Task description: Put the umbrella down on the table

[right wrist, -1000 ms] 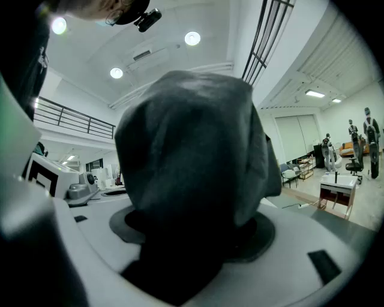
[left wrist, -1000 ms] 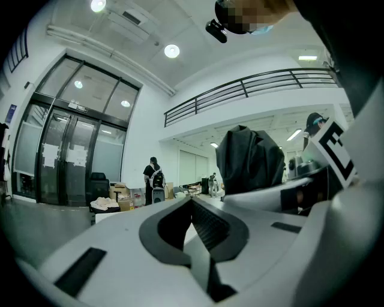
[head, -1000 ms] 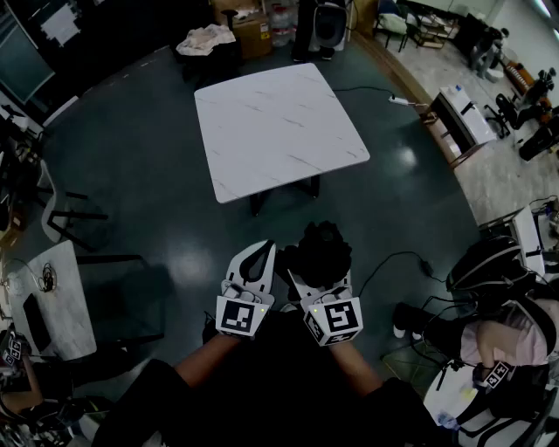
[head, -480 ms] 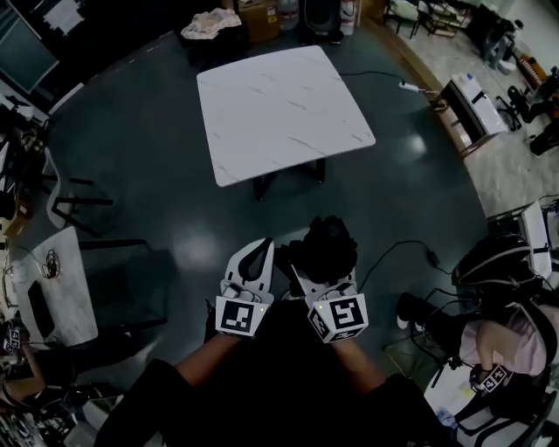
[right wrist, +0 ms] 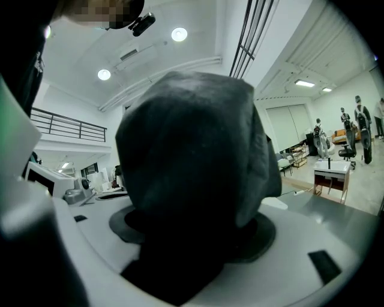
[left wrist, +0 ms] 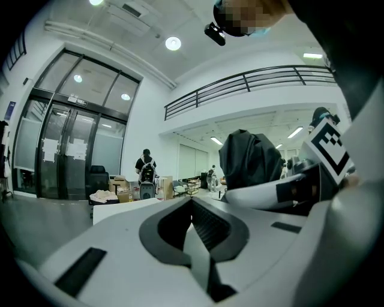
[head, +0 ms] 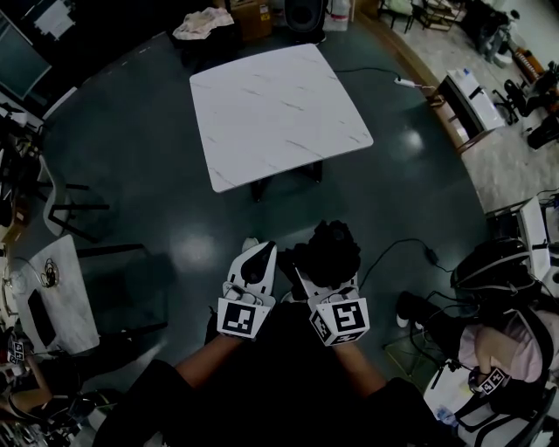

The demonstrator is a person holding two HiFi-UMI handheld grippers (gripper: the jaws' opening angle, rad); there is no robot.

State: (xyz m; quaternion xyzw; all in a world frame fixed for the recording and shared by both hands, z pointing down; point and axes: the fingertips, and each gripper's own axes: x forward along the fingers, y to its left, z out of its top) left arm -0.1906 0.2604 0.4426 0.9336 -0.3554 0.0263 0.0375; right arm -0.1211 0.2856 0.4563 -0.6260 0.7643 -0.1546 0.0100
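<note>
A folded black umbrella (head: 330,251) stands bunched up between the jaws of my right gripper (head: 325,281), which is shut on it. In the right gripper view the umbrella (right wrist: 192,156) fills the middle and hides the fingertips of the right gripper (right wrist: 192,240). My left gripper (head: 258,258) is held just to its left, shut with nothing in it; in its own view the left gripper (left wrist: 193,207) has its jaws together and the umbrella (left wrist: 249,159) is at the right. The white marble table (head: 279,113) stands ahead across bare floor, with nothing on it.
A dark chair (head: 79,209) and a small white side table (head: 52,297) with cables stand at the left. A black cable (head: 393,257) runs over the floor at the right, near a seated person (head: 498,349). Boxes and a cloth (head: 203,22) lie behind the table.
Both grippers keep the same pose with the umbrella held. The head view has drifted a little, so the table sits slightly further left.
</note>
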